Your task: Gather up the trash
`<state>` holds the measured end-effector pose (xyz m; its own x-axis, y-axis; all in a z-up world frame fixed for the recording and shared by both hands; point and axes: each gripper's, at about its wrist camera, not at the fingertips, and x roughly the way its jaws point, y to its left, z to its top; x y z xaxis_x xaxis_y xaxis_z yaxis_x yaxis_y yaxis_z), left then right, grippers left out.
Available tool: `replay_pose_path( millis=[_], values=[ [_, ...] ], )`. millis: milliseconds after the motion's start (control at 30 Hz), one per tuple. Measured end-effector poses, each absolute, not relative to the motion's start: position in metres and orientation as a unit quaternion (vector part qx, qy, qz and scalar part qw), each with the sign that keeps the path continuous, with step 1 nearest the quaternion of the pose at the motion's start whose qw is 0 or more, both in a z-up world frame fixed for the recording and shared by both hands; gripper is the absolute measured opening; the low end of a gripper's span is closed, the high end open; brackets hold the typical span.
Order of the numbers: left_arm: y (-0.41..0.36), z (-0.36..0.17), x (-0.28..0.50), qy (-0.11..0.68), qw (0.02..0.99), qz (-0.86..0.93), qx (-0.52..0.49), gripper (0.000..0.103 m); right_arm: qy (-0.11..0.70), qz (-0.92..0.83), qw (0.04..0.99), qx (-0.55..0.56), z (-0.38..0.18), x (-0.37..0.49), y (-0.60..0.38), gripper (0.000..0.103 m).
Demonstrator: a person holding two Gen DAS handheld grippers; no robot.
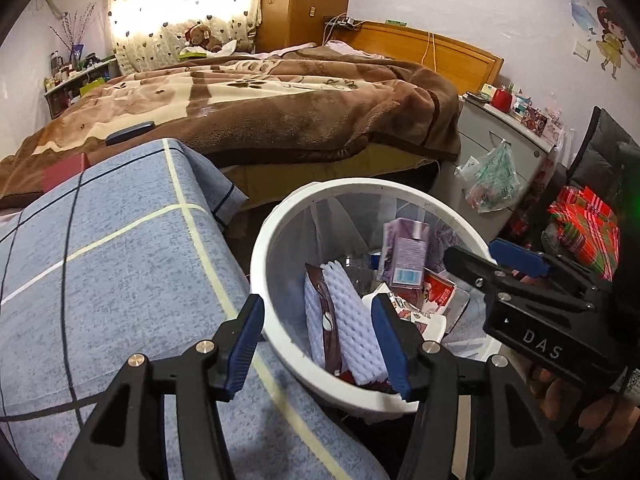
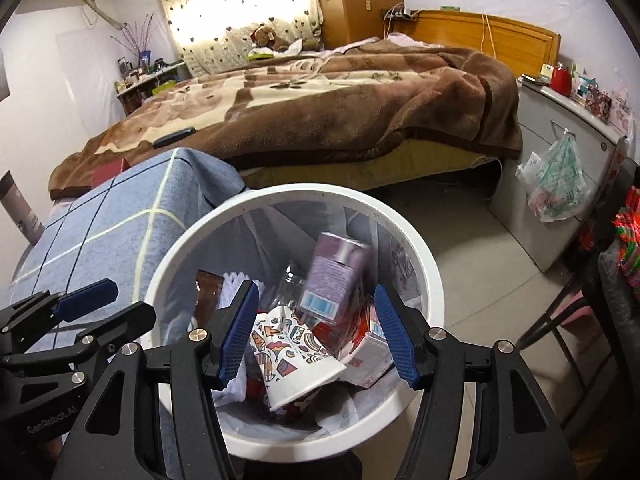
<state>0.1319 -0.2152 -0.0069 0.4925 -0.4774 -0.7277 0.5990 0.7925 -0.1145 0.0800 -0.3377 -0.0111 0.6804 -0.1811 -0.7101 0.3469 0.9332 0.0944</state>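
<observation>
Hovering over the white bin (image 2: pixel 416 240), both tools stand apart and empty: the left tool (image 1: pixel 320 344) above the foam sheet (image 1: pixel 352 320), the right tool (image 2: pixel 316 332) above a paper cup (image 2: pixel 296 356) and purple carton (image 2: pixel 336 276), all lying in the bin. The carton looks blurred, perhaps falling. The bin looks full, so another drop could likely bounce off the heap onto the floor (image 2: pixel 472 248).

right gripper (image 2: pixel 316 332) open | over trash bin (image 2: pixel 420 240) | purple carton (image 2: pixel 336 276) inside
</observation>
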Motion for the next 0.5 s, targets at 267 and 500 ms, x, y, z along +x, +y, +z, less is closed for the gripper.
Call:
replay_pose_path(
  millis=[267, 500],
  values=[
    [-0.194, 0.003, 0.112, 0.371, 0.878, -0.294, 0.073, 0.063, 0.341, -0.147, 0.923, 0.100, 0.001, 0.059, -0.320, 0.062],
    [-0.169, 0.013, 0.084, 0.342, 0.899, -0.264, 0.071, 0.064, 0.313, -0.126, 0.936, 0.100, 0.008, 0.039, -0.299, 0.062]
  ],
)
